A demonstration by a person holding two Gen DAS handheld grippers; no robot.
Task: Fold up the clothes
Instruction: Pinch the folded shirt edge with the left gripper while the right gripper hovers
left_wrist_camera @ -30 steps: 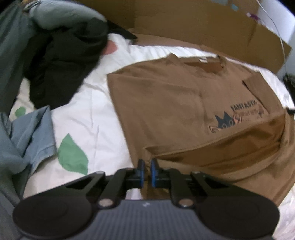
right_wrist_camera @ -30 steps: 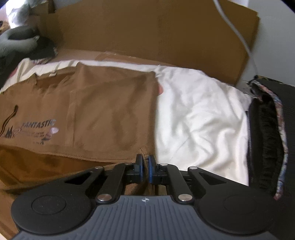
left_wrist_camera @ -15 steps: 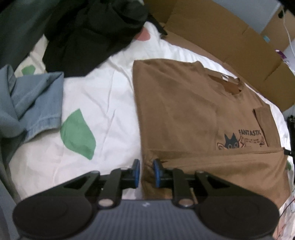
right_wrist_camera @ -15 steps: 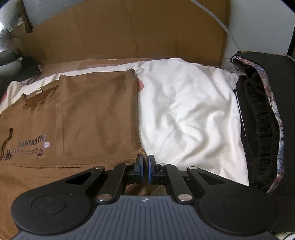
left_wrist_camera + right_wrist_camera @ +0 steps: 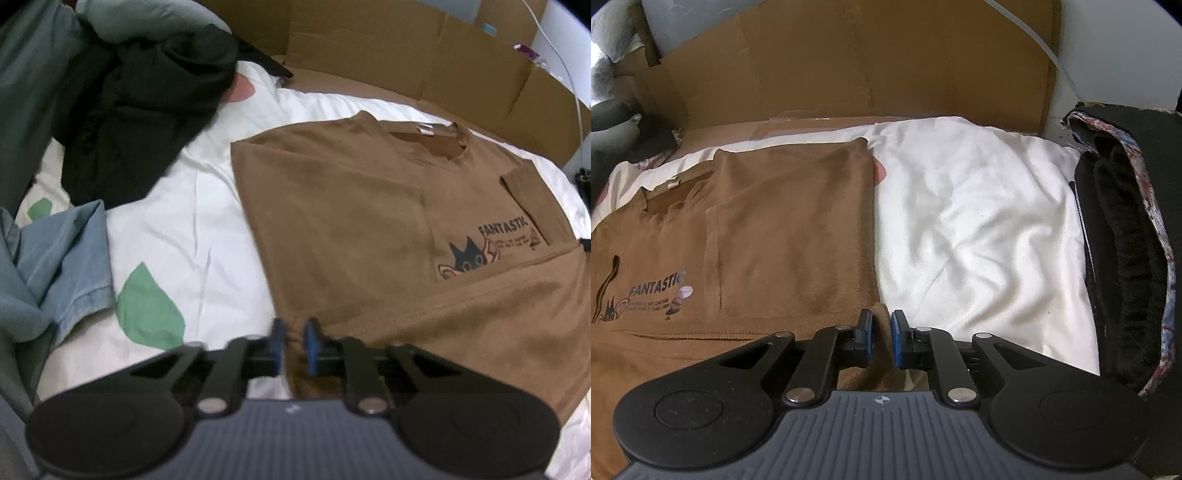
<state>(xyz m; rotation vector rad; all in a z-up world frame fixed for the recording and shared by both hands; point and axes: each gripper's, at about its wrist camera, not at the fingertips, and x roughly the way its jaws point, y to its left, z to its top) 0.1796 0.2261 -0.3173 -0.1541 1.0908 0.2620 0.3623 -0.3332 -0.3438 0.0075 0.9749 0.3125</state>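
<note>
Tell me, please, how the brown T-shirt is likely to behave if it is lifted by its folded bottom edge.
The brown T-shirt would probably droop limply: its folded-up hem already creases softly. The sleeve flap lies loose, so it may fall open. On the smooth white sheet it likely slides rather than catching. It looks thin, so probably light.

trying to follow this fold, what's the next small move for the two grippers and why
Probably draw both grippers back clear of the shirt. The left gripper and right gripper both show a gap between the pads, and the brown t-shirt lies with its bottom hem folded up over the print.
</note>
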